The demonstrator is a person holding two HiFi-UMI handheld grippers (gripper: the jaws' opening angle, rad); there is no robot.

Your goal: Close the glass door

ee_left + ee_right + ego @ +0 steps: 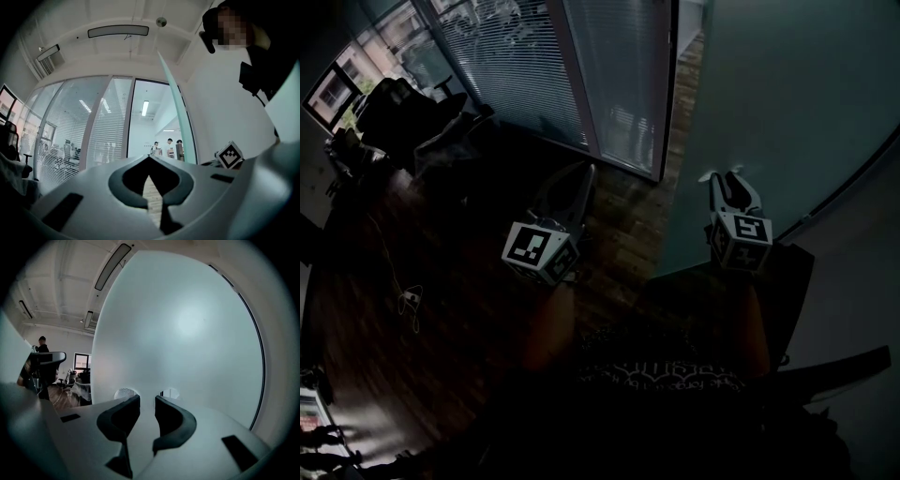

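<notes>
The frosted glass door [769,94] stands at the right of the head view and fills the right gripper view [187,333]. In the left gripper view its greenish edge [174,117] shows end-on beside the open doorway [152,122]. My right gripper [729,176] points at the door's face with its jaws apart and nothing between them [146,401]. I cannot tell whether it touches the glass. My left gripper [589,173] points toward the doorway. Its tips meet, with nothing held [149,159].
A glass wall with blinds [516,56] runs left of the doorway. A dark office chair [403,112] stands at the left, and a white cable [411,300] lies on the wooden floor [628,234]. People [168,143] stand beyond the doorway.
</notes>
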